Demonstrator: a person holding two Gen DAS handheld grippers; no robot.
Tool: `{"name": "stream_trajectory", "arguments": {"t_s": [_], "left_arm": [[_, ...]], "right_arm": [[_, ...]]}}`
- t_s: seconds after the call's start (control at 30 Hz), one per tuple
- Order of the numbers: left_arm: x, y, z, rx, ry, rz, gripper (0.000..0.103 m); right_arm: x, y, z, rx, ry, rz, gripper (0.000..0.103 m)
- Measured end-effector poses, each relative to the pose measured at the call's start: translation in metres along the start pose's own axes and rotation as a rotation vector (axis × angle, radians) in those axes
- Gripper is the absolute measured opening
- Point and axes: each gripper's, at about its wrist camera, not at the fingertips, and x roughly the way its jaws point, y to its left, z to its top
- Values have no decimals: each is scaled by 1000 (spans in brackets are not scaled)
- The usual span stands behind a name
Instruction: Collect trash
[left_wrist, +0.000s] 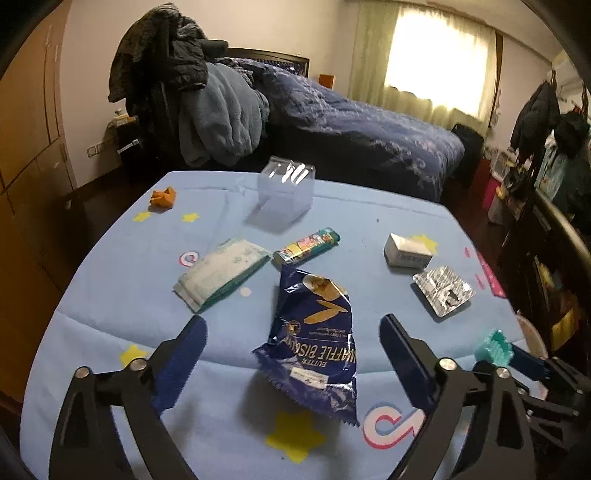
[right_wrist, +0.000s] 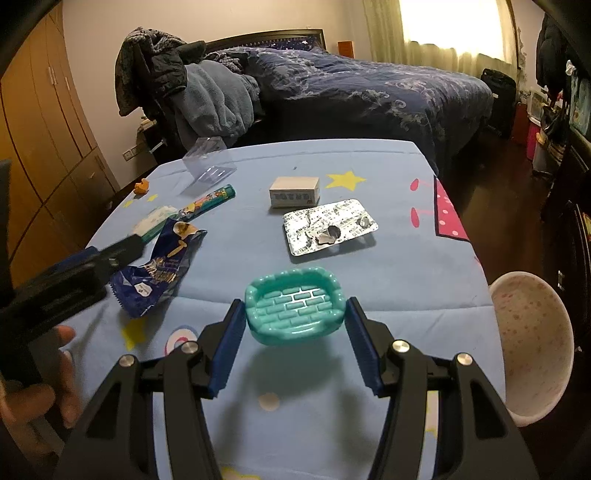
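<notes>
Bin (right_wrist: 532, 347) half cut off

A crumpled dark blue snack wrapper (left_wrist: 314, 343) at the centre of the left wrist view carries white lettering, upside down to the camera, reading "BUTTER WAFFLE BISCUIT". At 2 o'clock from it, a small white box (left_wrist: 407, 250) bears dark print along its side, too blurred to read. The foil blister pack (right_wrist: 330, 226) shows only illegible print.
</notes>
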Motion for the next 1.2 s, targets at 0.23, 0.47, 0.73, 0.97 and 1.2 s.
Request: {"name": "stream_trajectory", "arguments": {"t_s": [0.23, 0.47, 0.73, 0.97, 1.2], "left_arm": [[40, -42, -7, 243, 56, 217, 99], [50, -32, -4, 174, 131, 141, 75], [42, -22, -7, 70, 127, 6, 32], [29, -2, -7, -46, 106, -109, 20], [7, 14, -6, -93, 64, -113, 20]], "right_arm": [[-6, -4, -1, 16, -11, 17, 56], [-6, -7, -3, 28, -11, 31, 56], [-9, -8, -4, 35, -14, 36, 56], [-9, -8, -5, 36, -14, 37, 56], [-9, -6, -8, 37, -9, 44, 56]]}}
